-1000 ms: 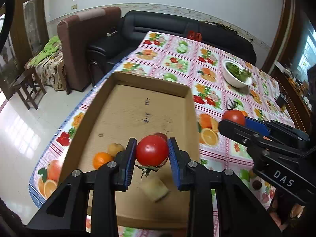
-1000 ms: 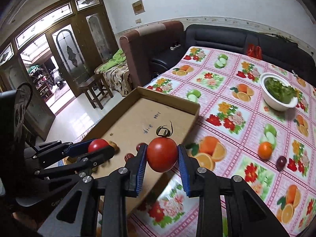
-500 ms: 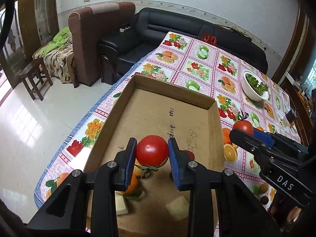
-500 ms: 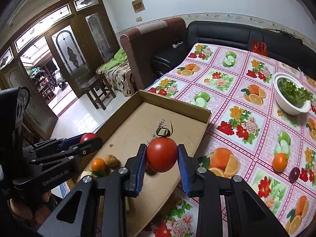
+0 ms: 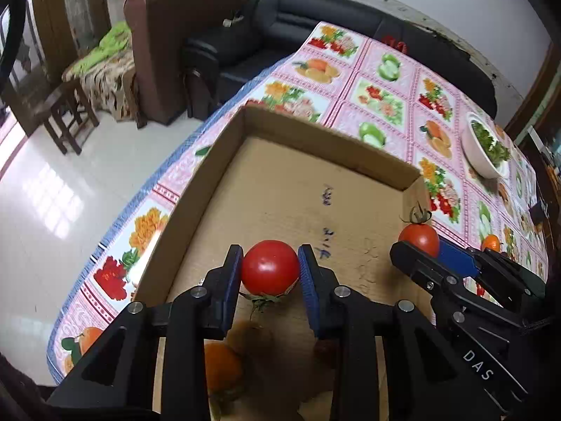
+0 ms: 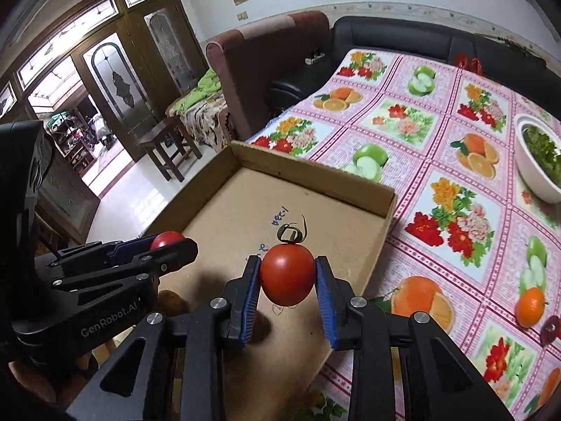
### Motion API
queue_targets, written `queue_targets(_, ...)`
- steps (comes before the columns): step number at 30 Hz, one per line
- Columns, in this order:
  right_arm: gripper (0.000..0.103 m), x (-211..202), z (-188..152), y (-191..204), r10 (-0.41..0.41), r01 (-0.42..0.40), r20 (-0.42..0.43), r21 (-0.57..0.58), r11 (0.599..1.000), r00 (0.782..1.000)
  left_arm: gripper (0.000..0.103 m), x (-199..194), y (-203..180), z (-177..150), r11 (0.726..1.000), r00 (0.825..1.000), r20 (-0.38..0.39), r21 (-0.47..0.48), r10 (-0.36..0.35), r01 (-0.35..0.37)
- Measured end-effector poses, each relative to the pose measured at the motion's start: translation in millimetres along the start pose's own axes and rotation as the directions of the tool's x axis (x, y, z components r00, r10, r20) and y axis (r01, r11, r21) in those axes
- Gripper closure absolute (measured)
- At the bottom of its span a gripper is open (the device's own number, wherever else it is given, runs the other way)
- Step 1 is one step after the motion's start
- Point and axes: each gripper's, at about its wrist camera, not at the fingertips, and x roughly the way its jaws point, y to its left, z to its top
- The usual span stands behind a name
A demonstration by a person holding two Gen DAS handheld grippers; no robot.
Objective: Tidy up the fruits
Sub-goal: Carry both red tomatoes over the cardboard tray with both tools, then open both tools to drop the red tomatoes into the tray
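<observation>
My left gripper (image 5: 270,273) is shut on a red tomato (image 5: 270,267), stem down, above the near part of a shallow cardboard box (image 5: 315,137). My right gripper (image 6: 287,280) is shut on a second red tomato (image 6: 287,273) with its curled stem up, over the box (image 6: 308,172) near its right wall. In the left wrist view that second tomato (image 5: 419,238) shows at the right. In the right wrist view the first tomato (image 6: 166,239) peeks out at the left. An orange (image 5: 221,365) and a brownish fruit (image 5: 254,336) lie in the box under the left gripper.
A fruit-print tablecloth (image 6: 438,133) covers the table. On it stand a white bowl of greens (image 6: 534,161), a loose orange (image 6: 531,307) and a dark plum (image 6: 550,326). A black sofa (image 6: 403,35) and brown armchair (image 6: 259,56) stand behind the table.
Both grippers, each still holding its tomato, have moved forward and down over the box. The orange and brownish fruit now lie lower in the left wrist view.
</observation>
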Motion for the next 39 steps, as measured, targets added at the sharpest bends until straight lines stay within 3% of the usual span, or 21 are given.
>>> queue_targets(12, 0.072, 35, 1, 11, 0.008, -0.012, -0.076, -0.050, 0.999, 0.997, 0.073, 25, 6, -3, 1.000, 0.996, -0.081, -0.016, 0.021, -0.022)
queue_targets(20, 0.071, 47, -6, 10, -0.005, -0.002, -0.114, -0.065, 0.998, 0.993, 0.072, 25, 6, -4, 0.999, 0.995, -0.096, -0.023, 0.023, -0.026)
queue_targets(24, 0.060, 44, -6, 10, -0.020, 0.012, -0.108, -0.072, 0.997, 0.994, 0.072, 14, 7, -6, 0.999, 0.997, -0.062, -0.022, 0.035, -0.036)
queue_targets(28, 0.057, 34, -6, 9, -0.023, 0.016, -0.090, -0.070, 0.997, 0.996, 0.071, -1, 6, -9, 0.999, 0.999, -0.025, -0.023, 0.033, -0.034)
queue_targets(32, 0.050, 16, -8, 10, -0.021, 0.017, -0.055, -0.066, 0.998, 0.998, 0.061, -18, 6, -14, 0.999, 0.999, 0.018, -0.032, 0.031, -0.030)
queue_targets(39, 0.050, -11, -16, 10, -0.023, 0.021, -0.022, -0.062, 0.998, 1.000, 0.061, -46, 1, -23, 0.998, 0.995, 0.089, -0.046, 0.051, -0.047)
